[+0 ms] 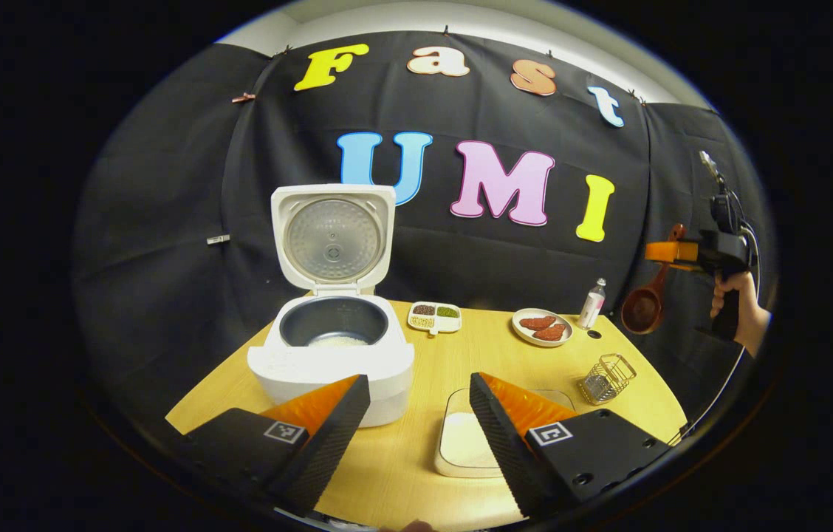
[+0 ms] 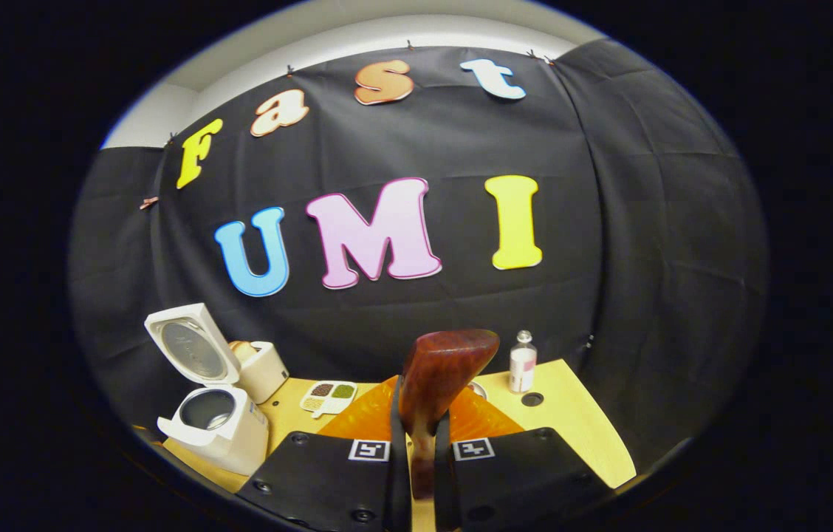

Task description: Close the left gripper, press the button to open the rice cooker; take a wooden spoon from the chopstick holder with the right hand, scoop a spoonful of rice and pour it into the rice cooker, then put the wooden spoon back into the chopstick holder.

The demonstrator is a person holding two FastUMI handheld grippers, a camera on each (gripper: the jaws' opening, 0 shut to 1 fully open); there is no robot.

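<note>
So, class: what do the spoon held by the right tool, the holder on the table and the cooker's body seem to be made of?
Spoon: wood, apparently, with a reddish-brown glossy finish and faint grain; likely varnished.
Chopstick holder: thin metal wire, judging by its see-through silvery grid.
Rice cooker body: smooth white shell, probably plastic; the inner pot looks like dark coated metal.

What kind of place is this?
Likely a staged kitchen booth for recording, not a home: a wooden table against black cloth, with an open rice cooker and a plate of food.

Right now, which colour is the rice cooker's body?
White; the rice cooker shows best in the left gripper view.
</note>
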